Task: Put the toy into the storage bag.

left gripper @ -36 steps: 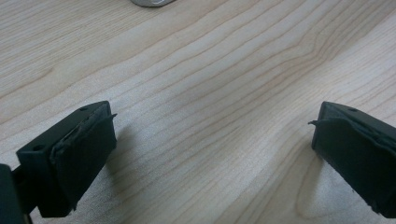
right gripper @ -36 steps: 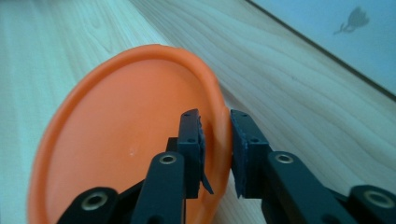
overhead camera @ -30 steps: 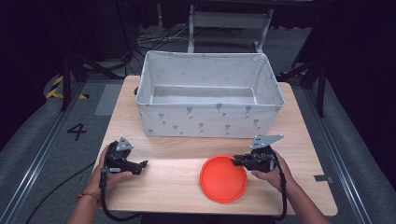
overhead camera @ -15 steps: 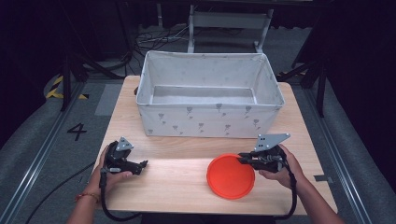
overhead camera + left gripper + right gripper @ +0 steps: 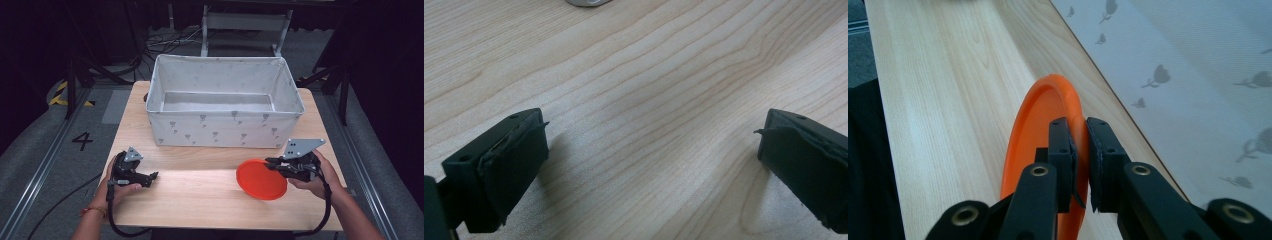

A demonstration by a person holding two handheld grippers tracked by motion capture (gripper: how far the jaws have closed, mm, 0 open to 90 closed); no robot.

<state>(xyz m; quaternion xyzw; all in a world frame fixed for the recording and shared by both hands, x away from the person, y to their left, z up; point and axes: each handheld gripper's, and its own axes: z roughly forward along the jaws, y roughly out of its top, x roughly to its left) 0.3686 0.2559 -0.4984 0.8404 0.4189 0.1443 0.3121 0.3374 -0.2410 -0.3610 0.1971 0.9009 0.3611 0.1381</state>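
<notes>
A person at a wooden table (image 5: 200,197) works two hand-held grippers in front of a grey fabric bin (image 5: 225,132) printed with small flowers. The bin stands across the far half of the table, reaching almost to both side edges; the near half, between the bin's front wall and the person's edge, is bare wood.

The right gripper (image 5: 274,162), near the table's right edge, is clamped on the rim of an orange plate (image 5: 260,180). In the right gripper view its two black jaws stand nearly together with the plate's (image 5: 1043,120) rim pinched between the pads, the plate turned edge-on and tilted, with the bin's wall (image 5: 1198,85) just beside it. From above, the plate sits right of centre in front of the bin, apart from its front wall; whether its low edge touches the wood cannot be told.

The left gripper (image 5: 152,175) sits at the near left corner, well apart from the plate. In the left gripper view its jaws stand wide open, with nothing between them but wood grain (image 5: 649,125).
</notes>
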